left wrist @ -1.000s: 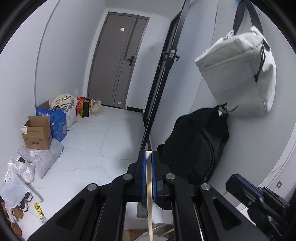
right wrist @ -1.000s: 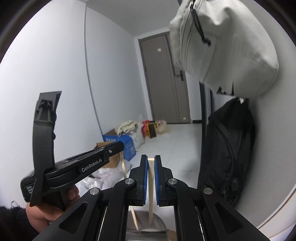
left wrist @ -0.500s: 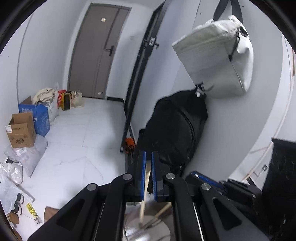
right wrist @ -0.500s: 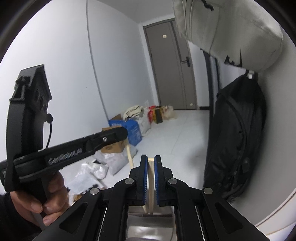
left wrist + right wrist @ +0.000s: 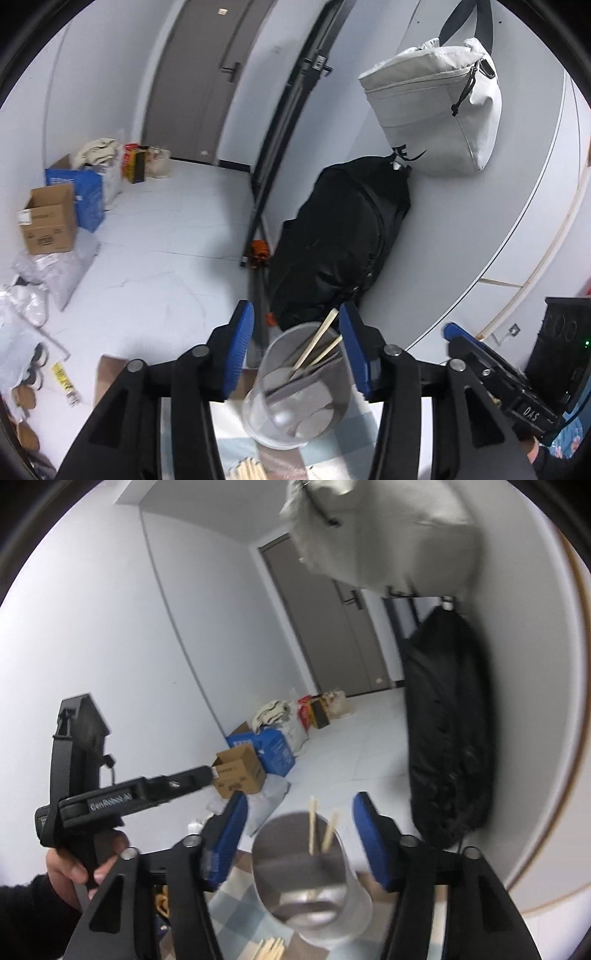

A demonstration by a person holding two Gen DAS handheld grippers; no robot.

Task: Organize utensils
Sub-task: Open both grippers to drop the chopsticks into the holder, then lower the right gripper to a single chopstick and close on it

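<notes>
Left claw (image 5: 297,345): blue pads spread and opening, nothing pinched. Metal cup (image 5: 295,387) stands on the checked desk cloth (image 5: 325,452) just below the gap; wooden chopsticks (image 5: 317,341) lean inside it. More chopsticks (image 5: 249,469) lie loose on the cloth. Right claw (image 5: 299,836): pads likewise spread and opening, straddling the cup (image 5: 314,878) without contact; two sticks (image 5: 320,832) upright inside.
</notes>
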